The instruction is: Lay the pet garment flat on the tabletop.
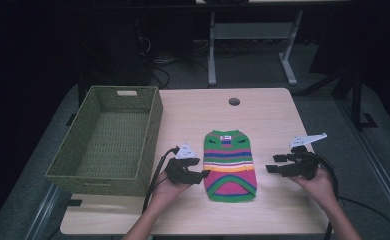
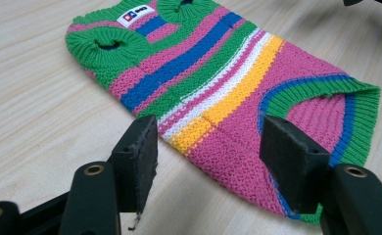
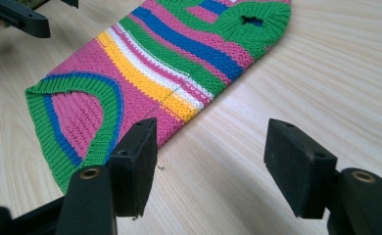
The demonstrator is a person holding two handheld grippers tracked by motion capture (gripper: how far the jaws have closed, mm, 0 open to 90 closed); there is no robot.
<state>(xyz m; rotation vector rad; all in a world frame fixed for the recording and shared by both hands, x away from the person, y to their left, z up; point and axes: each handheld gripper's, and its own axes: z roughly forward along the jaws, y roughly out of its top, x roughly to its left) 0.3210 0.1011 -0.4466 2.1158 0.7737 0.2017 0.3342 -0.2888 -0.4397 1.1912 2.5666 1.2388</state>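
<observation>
A small knitted sweater (image 1: 230, 165) with pink, green, blue, white and yellow stripes lies flat on the middle of the wooden table (image 1: 273, 115), its neck pointing to the far side. My left gripper (image 1: 199, 168) is at the sweater's left edge, open. In the left gripper view the left gripper (image 2: 208, 152) has its jaws wide apart just above the sweater (image 2: 218, 83), around the pink lower part, and the pads do not press on it. My right gripper (image 1: 272, 163) hovers open a little to the right of the sweater. In the right gripper view the right gripper (image 3: 211, 152) has bare table between its jaws, with the sweater (image 3: 169, 63) ahead and to the left.
A green woven basket (image 1: 95, 180) stands on the table's left side, close to my left hand. A round cable hole (image 1: 234, 101) sits near the table's far edge. Beyond the table are desk legs and cables on a dark floor.
</observation>
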